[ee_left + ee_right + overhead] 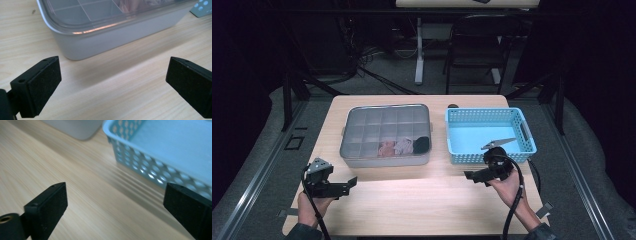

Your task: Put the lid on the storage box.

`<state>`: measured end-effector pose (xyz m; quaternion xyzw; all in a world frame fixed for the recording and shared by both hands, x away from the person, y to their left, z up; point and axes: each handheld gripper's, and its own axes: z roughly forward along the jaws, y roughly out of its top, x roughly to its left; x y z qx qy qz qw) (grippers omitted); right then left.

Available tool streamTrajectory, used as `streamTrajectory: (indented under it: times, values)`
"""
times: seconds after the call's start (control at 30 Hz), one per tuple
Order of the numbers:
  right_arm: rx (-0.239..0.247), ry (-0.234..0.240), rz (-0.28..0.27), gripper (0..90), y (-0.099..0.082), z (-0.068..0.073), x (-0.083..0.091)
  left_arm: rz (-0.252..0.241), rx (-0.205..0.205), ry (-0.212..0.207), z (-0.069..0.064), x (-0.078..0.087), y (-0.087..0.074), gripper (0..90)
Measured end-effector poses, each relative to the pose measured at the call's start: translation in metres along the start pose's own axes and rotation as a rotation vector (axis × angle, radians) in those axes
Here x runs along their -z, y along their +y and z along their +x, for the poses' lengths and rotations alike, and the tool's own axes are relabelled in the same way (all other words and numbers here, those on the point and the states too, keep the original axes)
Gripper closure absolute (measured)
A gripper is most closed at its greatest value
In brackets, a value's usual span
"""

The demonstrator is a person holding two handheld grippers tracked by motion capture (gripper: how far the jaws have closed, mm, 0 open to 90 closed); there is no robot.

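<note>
I see left gripper [349, 184] jaws apart, nothing between | right gripper [470, 176] jaws apart, nothing between | lidded grey box [385, 134] at 12 o'clock (blue basket [490, 135] at 2) on table [422, 200]

**Three cameras, one tabletop**

The high view looks forward and down from above the person's side, far enough back to take in the whole wooden table [412, 200], the floor and a chair beyond. The left gripper view sits low and close, skimming the tabletop toward the near corner of the lidded grey compartment box [105, 42], also seen in the high view [385, 161]. The right gripper view, equally low, faces the blue perforated basket [140, 162], shared with the high view [492, 155], plus a blurred corner of the box.
</note>
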<state>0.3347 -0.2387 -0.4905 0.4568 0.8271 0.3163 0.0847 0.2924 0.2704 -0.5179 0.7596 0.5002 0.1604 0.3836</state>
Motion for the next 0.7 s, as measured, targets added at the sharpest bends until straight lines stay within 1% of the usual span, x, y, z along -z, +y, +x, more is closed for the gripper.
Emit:
streamTrajectory:
  times: [0.07,0.13,0.23,0.27,0.3,0.33,0.37,0.4,0.43,0.5,0.53,0.57,0.6,0.63,0.7]
  values:
    - [-0.004,-0.018,0.016,1.4,-0.011,-0.006,0.005,0.007,0.002,0.001,-0.002,0.000,-0.004,0.4]
    - [-0.012,-0.045,0.029,0.0,-0.022,-0.011,0.009,-0.007,0.003,0.003,-0.004,0.000,-0.008,0.4]
    - [-0.017,-0.067,0.045,0.0,-0.037,-0.018,0.015,-0.017,0.011,0.010,-0.004,-0.002,-0.012,0.3]
    - [-0.021,-0.079,0.039,0.0,-0.042,-0.019,0.016,-0.019,0.011,0.013,-0.004,-0.002,-0.013,0.3]
    - [-0.030,-0.082,0.034,0.0,-0.047,-0.020,0.017,-0.018,0.012,0.018,-0.003,-0.003,-0.015,0.3]
    - [-0.036,-0.083,0.038,0.0,-0.051,-0.021,0.017,-0.018,0.015,0.024,-0.002,-0.004,-0.016,0.4]
    - [-0.038,-0.091,0.041,0.0,-0.054,-0.023,0.017,-0.027,0.021,0.030,-0.002,-0.006,-0.018,0.3]
    - [-0.043,-0.091,0.044,0.0,-0.057,-0.024,0.017,-0.028,0.025,0.034,0.000,-0.007,-0.019,0.3]
    - [-0.041,-0.095,0.047,0.0,-0.058,-0.026,0.016,-0.018,0.034,0.035,0.002,-0.009,-0.021,0.3]
    - [-0.062,-0.079,0.044,0.0,-0.060,-0.028,0.014,-0.016,0.043,0.030,0.005,-0.013,-0.023,0.2]
    - [-0.064,-0.077,0.044,0.0,-0.060,-0.028,0.013,0.002,0.048,0.027,0.007,-0.014,-0.024,0.2]
    - [-0.060,-0.079,0.053,0.0,-0.060,-0.028,0.012,0.005,0.054,0.020,0.008,-0.016,-0.025,0.2]
    - [-0.054,-0.085,0.062,0.0,-0.060,-0.028,0.011,0.012,0.058,-0.007,0.009,-0.017,-0.025,0.2]
    - [-0.050,-0.092,0.061,0.0,-0.061,-0.028,0.010,0.016,0.056,-0.012,0.009,-0.019,-0.025,0.2]
    - [-0.038,-0.109,0.069,0.0,-0.061,-0.029,0.010,0.035,0.021,0.003,0.007,-0.022,-0.025,0.2]
